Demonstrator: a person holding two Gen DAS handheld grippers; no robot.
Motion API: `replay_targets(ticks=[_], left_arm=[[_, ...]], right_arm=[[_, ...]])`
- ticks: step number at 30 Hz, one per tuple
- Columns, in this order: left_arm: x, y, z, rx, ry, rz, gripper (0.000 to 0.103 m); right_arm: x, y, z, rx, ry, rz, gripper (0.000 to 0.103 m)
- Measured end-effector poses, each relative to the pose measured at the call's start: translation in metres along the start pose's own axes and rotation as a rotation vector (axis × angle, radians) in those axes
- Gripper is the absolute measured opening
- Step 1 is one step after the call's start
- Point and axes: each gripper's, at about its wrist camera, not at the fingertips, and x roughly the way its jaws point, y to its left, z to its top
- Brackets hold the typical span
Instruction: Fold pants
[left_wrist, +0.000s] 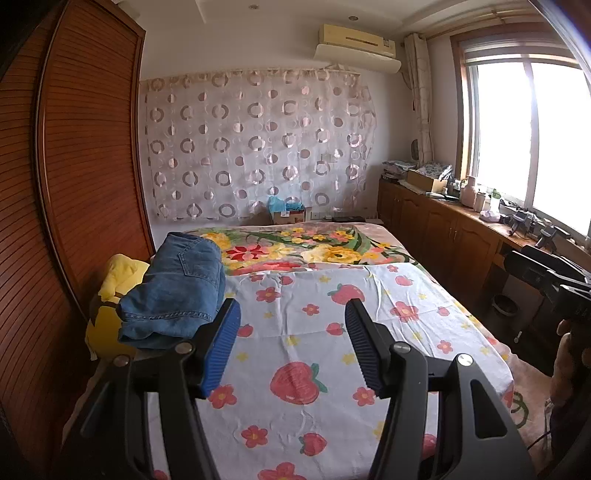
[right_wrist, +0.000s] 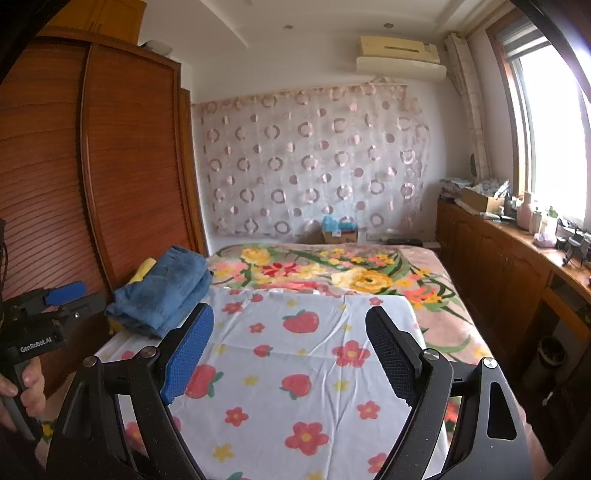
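Folded jeans (left_wrist: 173, 291) on yellow cushion (left_wrist: 110, 295) beside wardrobe (left_wrist: 74, 166), both hand-held grippers (left_wrist: 291, 343) (right_wrist: 288, 350) wide open, empty

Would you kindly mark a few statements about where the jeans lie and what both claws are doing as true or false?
1. The jeans lie bunched at the bed's left edge. True.
2. The left claw grips the jeans. False: it is open, holding nothing.
3. The right claw is open over the strawberry sheet. True.
4. The jeans are spread flat on the sheet. False: they sit piled on something yellow.
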Motion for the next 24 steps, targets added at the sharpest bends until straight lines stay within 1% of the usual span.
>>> replay_targets(ticks=[24], left_arm=[[-0.0067,-0.0024,-0.0020,-0.007,-0.009,0.004,0.059]], right_arm=[[-0.0015,0.0016,0.0017,0.001,0.001,0.000,0.086]])
